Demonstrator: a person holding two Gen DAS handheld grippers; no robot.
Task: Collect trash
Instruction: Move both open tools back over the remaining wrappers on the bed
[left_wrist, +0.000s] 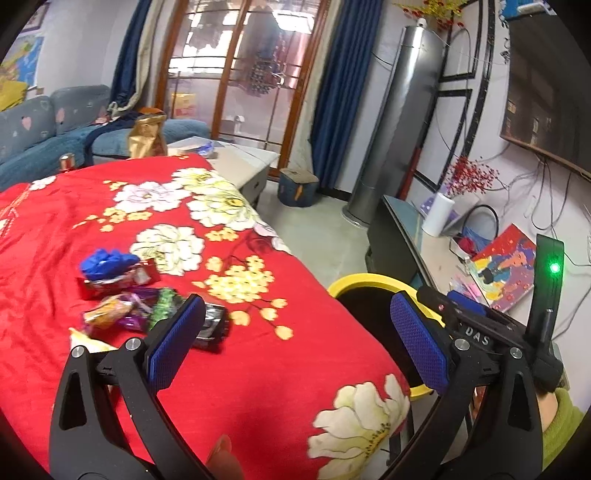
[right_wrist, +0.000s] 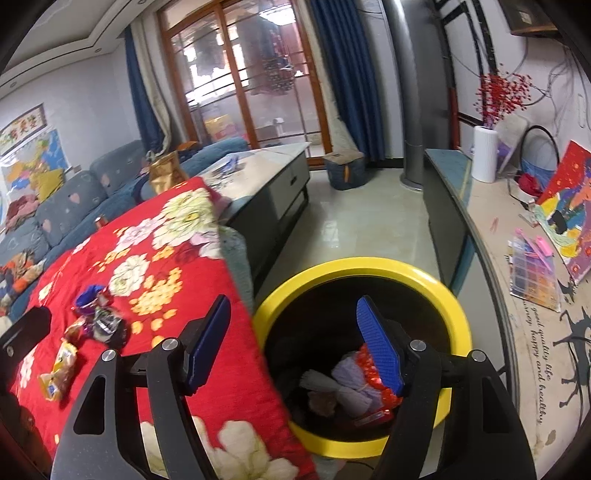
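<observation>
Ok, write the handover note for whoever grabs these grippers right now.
Left gripper: open, empty, over the red floral cloth near the wrapper pile.
Right gripper: open, empty, above the yellow-rimmed bin.
Done: some trash already lies in the bin, including a purple and red bundle.
Left: the blue crumpled piece, red packet, orange and purple wrappers, black wrapper and yellow packet are all still on the cloth.

A wood-framed glass door (right_wrist: 255, 74) with blue curtains (right_wrist: 354, 77) fills the far wall. Pale floor tiles (right_wrist: 354, 229) run between a grey coffee table (right_wrist: 273, 173) and a long low cabinet (right_wrist: 454, 206), near a blue-grey sofa (right_wrist: 70, 206).
</observation>
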